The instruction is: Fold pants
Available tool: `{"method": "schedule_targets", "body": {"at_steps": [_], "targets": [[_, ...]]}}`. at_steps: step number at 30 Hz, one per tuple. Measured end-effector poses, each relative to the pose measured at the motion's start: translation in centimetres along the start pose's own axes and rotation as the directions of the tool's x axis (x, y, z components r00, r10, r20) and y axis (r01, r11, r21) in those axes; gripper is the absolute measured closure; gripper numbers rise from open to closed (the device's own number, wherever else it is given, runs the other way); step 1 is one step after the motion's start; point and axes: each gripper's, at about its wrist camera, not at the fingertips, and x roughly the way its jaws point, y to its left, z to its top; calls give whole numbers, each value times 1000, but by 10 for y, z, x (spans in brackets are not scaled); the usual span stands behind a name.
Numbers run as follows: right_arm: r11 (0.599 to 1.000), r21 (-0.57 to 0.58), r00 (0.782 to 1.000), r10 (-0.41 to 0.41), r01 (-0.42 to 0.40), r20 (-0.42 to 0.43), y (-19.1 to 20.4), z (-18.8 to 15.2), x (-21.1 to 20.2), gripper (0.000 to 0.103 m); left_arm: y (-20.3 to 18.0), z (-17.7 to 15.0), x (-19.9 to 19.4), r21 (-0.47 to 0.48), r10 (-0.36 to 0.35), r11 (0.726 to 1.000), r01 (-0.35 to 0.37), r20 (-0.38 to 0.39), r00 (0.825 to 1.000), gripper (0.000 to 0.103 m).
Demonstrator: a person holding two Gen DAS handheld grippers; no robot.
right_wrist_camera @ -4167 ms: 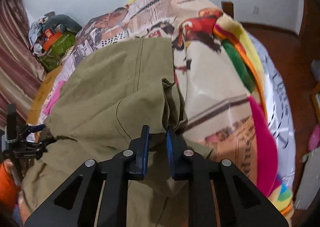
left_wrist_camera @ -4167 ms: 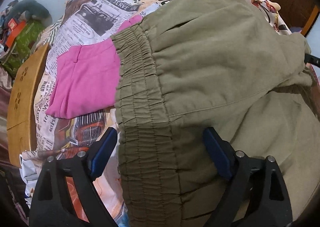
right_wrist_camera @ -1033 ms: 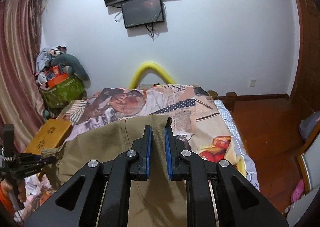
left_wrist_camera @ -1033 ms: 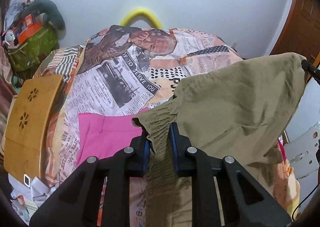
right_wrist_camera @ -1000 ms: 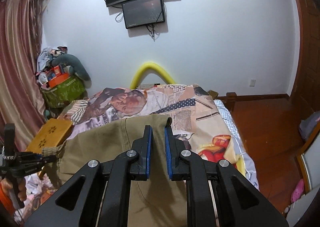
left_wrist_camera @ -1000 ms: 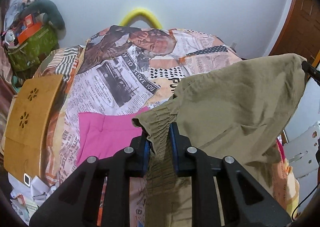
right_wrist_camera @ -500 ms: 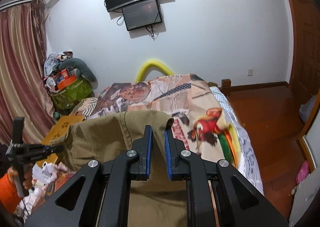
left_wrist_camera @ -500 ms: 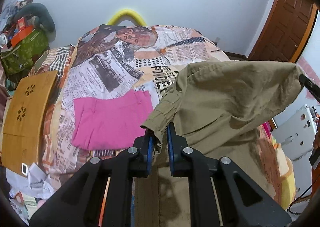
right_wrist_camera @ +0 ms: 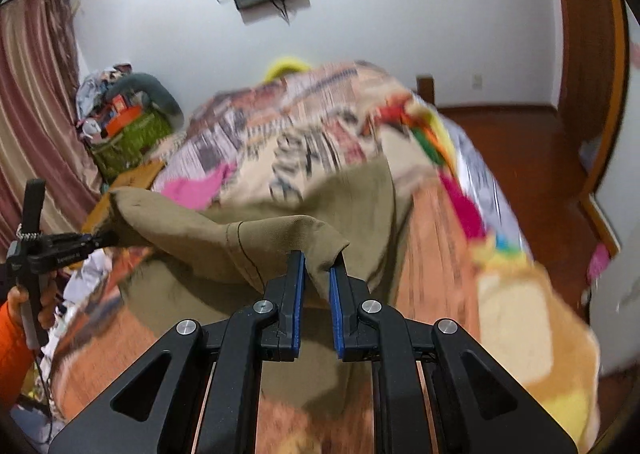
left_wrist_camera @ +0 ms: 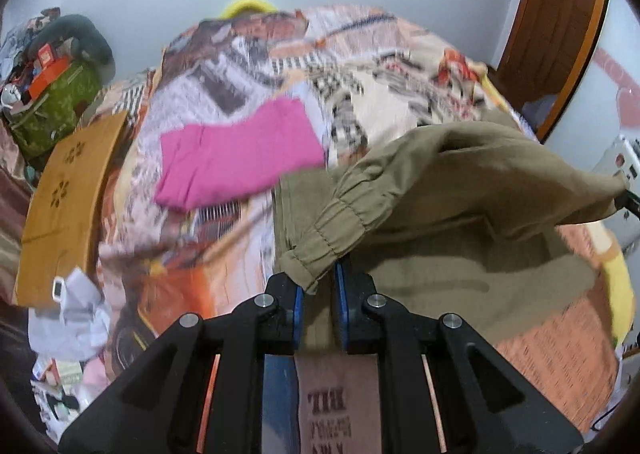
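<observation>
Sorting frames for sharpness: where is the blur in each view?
Left wrist: bedspread print smeared, left gripper sharp. Right wrist: bedspread smeared, worst lower right; right gripper and olive pants fairly crisp.
</observation>
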Motion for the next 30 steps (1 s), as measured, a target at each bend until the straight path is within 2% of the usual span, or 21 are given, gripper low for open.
{"method": "schedule_targets", "body": {"at_steps": [3, 6, 13, 14, 16, 21, 25, 27, 28, 30], "targets": [[998, -1, 998, -60, 60, -36, -4, -18, 4, 92, 2, -15, 5, -12, -6, 1000, 6, -36, 999, 90], [998, -3, 995, -68, 68, -68, -3, -29, 6, 92, 6, -30, 7, -28, -5, 1000, 3, -66, 998, 90], [997, 37, 993, -59, 63, -99, -8, -49, 2, 89, 10, -46, 2, -27, 35, 999, -38, -77, 996, 90], [997, 39, 993, -62, 66, -105, -9, -52, 1, 89, 11, -48, 2, -28, 43, 999, -45, -79, 996, 87], [995, 37, 990, -84, 89, -115, -10, -61, -3, 89, 14, -50, 0, -37, 62, 997, -65, -78, 995, 80], [988, 68, 983, -131, 141, -127, -22, -71, -15, 89, 26, -55, -10, -55, 137, 989, -139, -43, 990, 43], [979, 118, 981, -154, 168, -114, -34, -69, -28, 89, 33, -47, -23, -68, 171, 983, -171, -10, 985, 33], [977, 132, 984, -154, 165, -93, -37, -61, -36, 89, 35, -38, -31, -81, 178, 981, -176, 12, 984, 18], [978, 129, 985, -152, 162, -86, -35, -58, -38, 88, 36, -34, -34, -91, 185, 979, -182, 25, 982, 14], [983, 107, 988, -143, 149, -66, -28, -47, -43, 82, 36, -21, -38, -114, 186, 977, -179, 48, 981, 10]]}}
